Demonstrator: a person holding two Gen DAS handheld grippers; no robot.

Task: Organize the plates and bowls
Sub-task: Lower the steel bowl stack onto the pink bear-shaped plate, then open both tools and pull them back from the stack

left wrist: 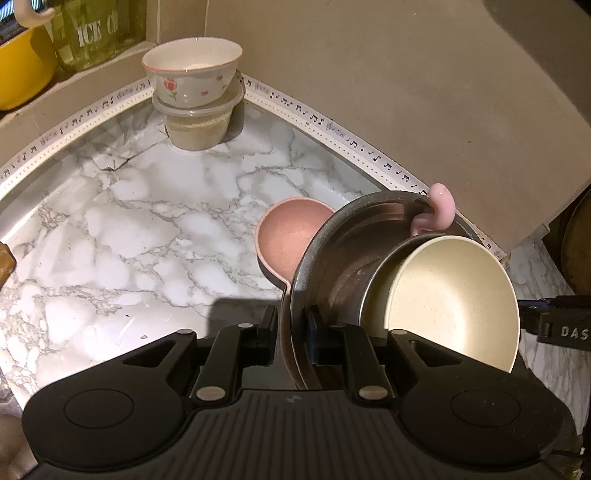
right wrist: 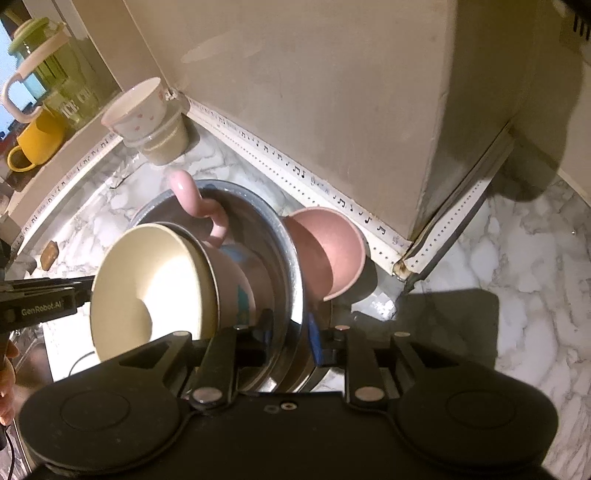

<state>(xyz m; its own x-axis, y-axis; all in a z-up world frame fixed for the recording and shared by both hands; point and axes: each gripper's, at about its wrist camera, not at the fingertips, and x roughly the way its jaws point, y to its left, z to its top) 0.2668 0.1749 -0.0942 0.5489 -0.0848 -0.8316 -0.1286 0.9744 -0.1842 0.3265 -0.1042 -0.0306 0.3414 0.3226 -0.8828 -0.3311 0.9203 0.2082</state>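
Note:
A steel bowl [left wrist: 351, 251] is tilted on its side above the marble counter [left wrist: 129, 240]. Inside it lies a pink mug [right wrist: 221, 273] with a curled handle [left wrist: 439, 206], and a cream bowl [left wrist: 450, 291] sits on the mug's mouth. A pink bowl [left wrist: 288, 240] leans against the steel bowl's outside. My left gripper [left wrist: 291, 332] is shut on the steel bowl's rim. My right gripper [right wrist: 293, 332] straddles the rim of the steel bowl [right wrist: 280, 236] on the other side. Its jaws stand a little wider than the rim and look open.
A floral bowl [left wrist: 192, 74] sits on a clear tub over a beige cup in the back corner. A yellow mug [right wrist: 33, 144] and a green jar [left wrist: 92, 33] stand on the ledge behind. A wall column [right wrist: 332, 92] juts out close to the pink bowl [right wrist: 325, 251].

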